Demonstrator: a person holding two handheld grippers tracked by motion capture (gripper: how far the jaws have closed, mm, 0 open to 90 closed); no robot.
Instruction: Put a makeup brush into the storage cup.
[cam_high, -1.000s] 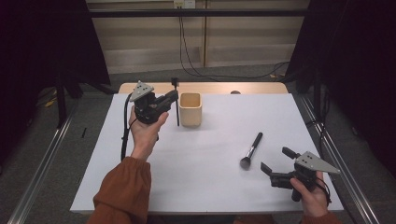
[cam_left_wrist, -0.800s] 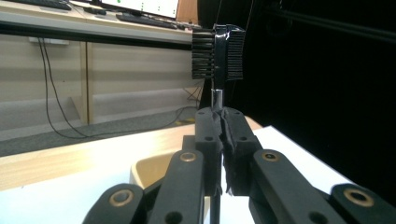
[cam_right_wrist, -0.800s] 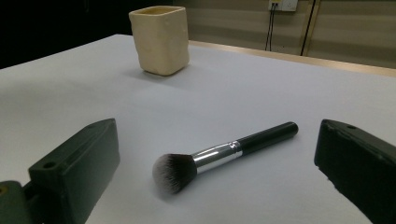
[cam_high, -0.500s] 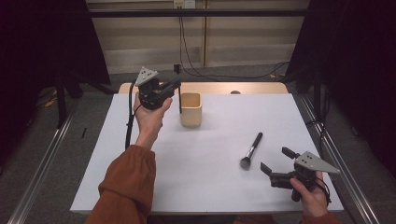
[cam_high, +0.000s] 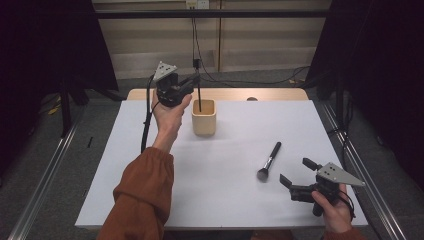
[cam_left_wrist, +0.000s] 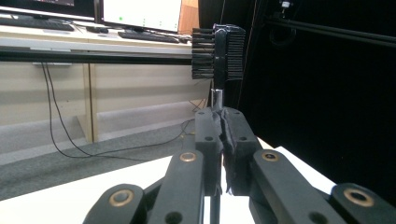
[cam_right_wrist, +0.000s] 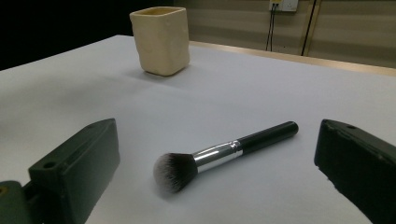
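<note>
No readable writing. My left hand-held gripper (cam_high: 192, 82) pinches comb brush (cam_left_wrist: 218, 45) upright, head up, lower end in cup (cam_high: 204, 118); my right hand-held gripper (cam_high: 295, 172) spread.

The cup (cam_high: 204, 117) is hiding the lower end of the thin black brush (cam_high: 198, 89) standing over its mouth. In the left gripper view, the closed jaws are covering the brush's stem below its comb head (cam_left_wrist: 218, 51). The picture's edge is cutting off the person's sleeve (cam_high: 140, 200).
</note>
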